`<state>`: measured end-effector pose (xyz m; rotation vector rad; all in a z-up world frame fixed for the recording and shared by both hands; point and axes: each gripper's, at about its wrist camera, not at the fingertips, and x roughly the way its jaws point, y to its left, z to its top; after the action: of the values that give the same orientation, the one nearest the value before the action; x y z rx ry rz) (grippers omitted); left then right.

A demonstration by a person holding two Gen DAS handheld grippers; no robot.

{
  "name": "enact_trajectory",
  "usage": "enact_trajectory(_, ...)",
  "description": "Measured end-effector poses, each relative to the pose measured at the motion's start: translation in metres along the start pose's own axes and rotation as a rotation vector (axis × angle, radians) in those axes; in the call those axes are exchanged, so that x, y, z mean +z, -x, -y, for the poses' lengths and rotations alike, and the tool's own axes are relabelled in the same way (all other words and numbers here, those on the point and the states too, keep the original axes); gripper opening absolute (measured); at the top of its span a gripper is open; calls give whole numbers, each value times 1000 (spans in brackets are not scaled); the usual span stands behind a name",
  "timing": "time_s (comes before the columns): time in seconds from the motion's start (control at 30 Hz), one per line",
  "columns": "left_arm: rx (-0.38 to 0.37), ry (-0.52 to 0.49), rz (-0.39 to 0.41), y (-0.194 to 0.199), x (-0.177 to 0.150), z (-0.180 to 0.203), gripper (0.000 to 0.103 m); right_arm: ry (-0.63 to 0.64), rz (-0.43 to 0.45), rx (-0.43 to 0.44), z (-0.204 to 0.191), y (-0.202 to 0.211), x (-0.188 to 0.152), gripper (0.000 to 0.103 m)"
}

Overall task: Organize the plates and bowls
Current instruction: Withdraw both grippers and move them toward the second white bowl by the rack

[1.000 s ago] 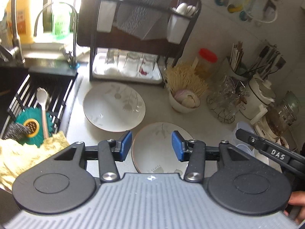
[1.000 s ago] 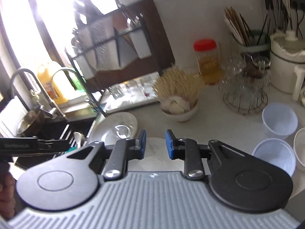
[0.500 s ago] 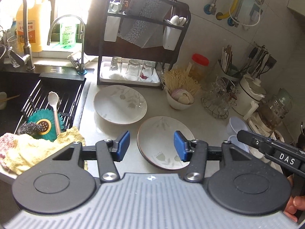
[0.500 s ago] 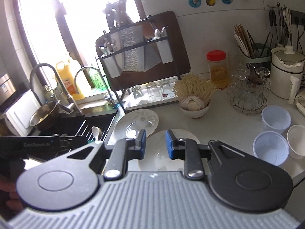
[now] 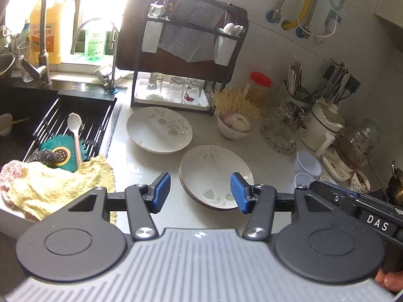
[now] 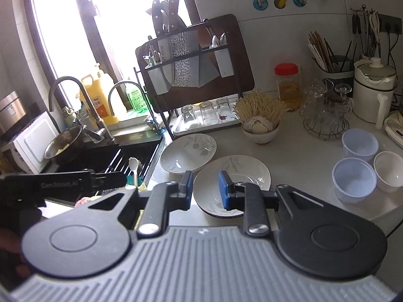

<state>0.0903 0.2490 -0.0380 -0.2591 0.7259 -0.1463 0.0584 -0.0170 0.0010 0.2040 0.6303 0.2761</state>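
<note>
Two white plates with a leaf pattern lie on the grey counter. The near plate (image 5: 214, 173) (image 6: 234, 176) lies just past both grippers. The far plate (image 5: 159, 129) (image 6: 187, 152) lies beside the sink, in front of the dish rack. A white bowl of garlic (image 5: 233, 128) (image 6: 260, 130) stands right of the far plate. My left gripper (image 5: 199, 192) is open and empty above the counter's front, the near plate showing between its blue pads. My right gripper (image 6: 205, 190) is open with a narrower gap and empty, over the near plate's left rim.
A black dish rack (image 5: 186, 58) with upturned glasses stands at the back. The sink (image 5: 50, 115) at the left holds a spoon, a scrubber and a yellow cloth (image 5: 58, 186). Plastic cups (image 6: 355, 178), a glass holder (image 6: 325, 115), a jar and appliances crowd the right.
Both grippers have pulled back and risen, so more of the counter, sink and wall shows. The jaws keep the same gaps. The plates have not moved.
</note>
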Motion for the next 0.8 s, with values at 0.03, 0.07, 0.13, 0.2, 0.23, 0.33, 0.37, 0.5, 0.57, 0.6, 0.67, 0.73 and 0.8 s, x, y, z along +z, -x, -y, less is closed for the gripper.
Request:
enact_trajectory(0.03,-3,6,-1,2,-2,-2,59,-4,-4,-1,0,1,-2,26)
enact_trajectory(0.07,1,5,-4,3,-3,-3,59,-7,-8,-1,-1,2,-4,26)
enact_trajectory(0.13,13,-3,-6,7,-6,-5,59,-11,-16,-3,-2,4,-7,26)
enact_trajectory(0.2,21,-10,-5,10,-8,-7,59,-11,-22,-6,-5,5,-9,27)
enact_trajectory(0.23,25,-9,-5,12,-9,-8,59,-11,-24,-6,-6,5,-10,27)
enact_trajectory(0.33,26,1,-10,15,-12,-14,62,-8,-28,-4,-9,6,-10,27)
enact_trajectory(0.37,27,2,-14,15,-13,-15,62,-6,-28,-5,-10,6,-10,27)
enact_trajectory(0.5,19,9,-26,14,-13,-20,63,-1,-39,-6,-12,3,-7,27)
enact_trajectory(0.57,16,13,-32,12,-13,-22,64,1,-43,-8,-12,2,-6,32)
enact_trajectory(0.6,13,13,-33,11,-13,-23,65,5,-45,-7,-12,1,-5,36)
enact_trajectory(0.67,12,16,-39,9,-13,-24,66,10,-49,-9,-12,-1,-4,40)
enact_trajectory(0.73,10,22,-47,4,-12,-26,69,9,-51,-12,-12,-3,-3,46)
enact_trajectory(0.8,5,30,-55,-1,-10,-28,69,8,-51,-16,-11,-7,-1,54)
